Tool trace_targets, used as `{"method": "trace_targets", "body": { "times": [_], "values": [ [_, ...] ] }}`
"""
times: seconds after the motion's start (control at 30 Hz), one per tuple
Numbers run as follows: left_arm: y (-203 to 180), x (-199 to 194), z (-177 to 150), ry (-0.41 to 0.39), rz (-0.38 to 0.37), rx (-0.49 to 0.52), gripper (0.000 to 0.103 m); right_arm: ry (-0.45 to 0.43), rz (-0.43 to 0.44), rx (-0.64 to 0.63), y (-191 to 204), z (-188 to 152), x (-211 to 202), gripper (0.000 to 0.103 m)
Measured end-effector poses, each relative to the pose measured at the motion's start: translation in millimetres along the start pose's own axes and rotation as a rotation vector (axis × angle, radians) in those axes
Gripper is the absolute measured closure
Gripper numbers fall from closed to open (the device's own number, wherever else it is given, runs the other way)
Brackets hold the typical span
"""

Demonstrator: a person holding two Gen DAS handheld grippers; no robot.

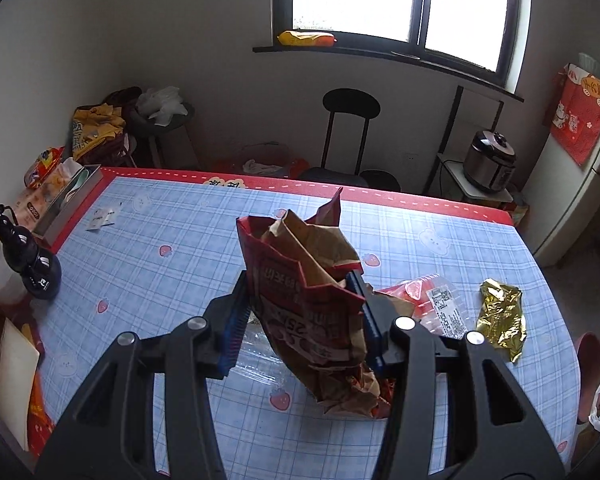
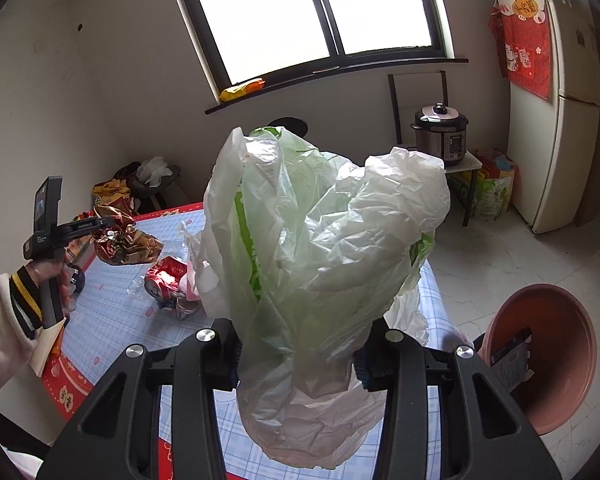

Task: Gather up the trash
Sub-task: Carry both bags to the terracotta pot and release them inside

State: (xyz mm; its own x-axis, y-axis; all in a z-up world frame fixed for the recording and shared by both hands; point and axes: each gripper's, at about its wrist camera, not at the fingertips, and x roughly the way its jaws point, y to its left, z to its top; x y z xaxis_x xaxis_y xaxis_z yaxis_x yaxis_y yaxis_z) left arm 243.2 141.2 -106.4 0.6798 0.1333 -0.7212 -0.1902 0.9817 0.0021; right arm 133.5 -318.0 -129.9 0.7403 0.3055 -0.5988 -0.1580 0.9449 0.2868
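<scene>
Trash on hand: a crumpled red-and-brown snack bag (image 1: pixel 312 312) is pinched between the blue-padded fingers (image 1: pixel 232 320) of the left gripper (image 1: pixel 300 320), held upright above the surface (image 1: pixel 160 240), its torn mouth pointing up and its lower end hanging below the pads. Right gripper (image 2: pixel 296 360) has its fingers closed on a bunched white and pale-green plastic bag (image 2: pixel 320 240), which billows up in front of the camera and hides the pads almost entirely. Surface carries a blue checked cloth with strawberry prints and a red border. Still lying on it, seen from the left wrist: a clear plastic tray with a red insert and a printed label (image 1: pixel 432 304), just beside the held snack bag, and a crumpled gold foil wrapper (image 1: pixel 500 320) further right, apart from the tray. From the right wrist view a crushed red drink can (image 2: pixel 168 280) lies on the cloth near the plastic bag. In that view the person's left hand (image 2: pixel 54 280), in a white sleeve with a striped cuff, grips the other tool's handle at the left edge. A pink plastic basin (image 2: pixel 540 360) sits low beyond the right edge of the surface; something dark and flat lies inside it, too unclear to identify.
</scene>
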Motion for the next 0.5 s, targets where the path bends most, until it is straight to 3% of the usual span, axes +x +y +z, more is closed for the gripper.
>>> {"method": "trace_targets", "body": {
  "times": [0.3, 0.5],
  "values": [
    [-8.2, -78.3, 24.9, -0.129, -0.091, -0.051, 0.054, -0.056, -0.026, 0.021, -26.7, -1.9, -32.8, 0.062],
    [-35.6, -142.6, 43.0, -0.233, -0.157, -0.017, 0.053, -0.104, -0.047, 0.035, -41.5, -0.5, -58.4, 0.062]
  ]
}}
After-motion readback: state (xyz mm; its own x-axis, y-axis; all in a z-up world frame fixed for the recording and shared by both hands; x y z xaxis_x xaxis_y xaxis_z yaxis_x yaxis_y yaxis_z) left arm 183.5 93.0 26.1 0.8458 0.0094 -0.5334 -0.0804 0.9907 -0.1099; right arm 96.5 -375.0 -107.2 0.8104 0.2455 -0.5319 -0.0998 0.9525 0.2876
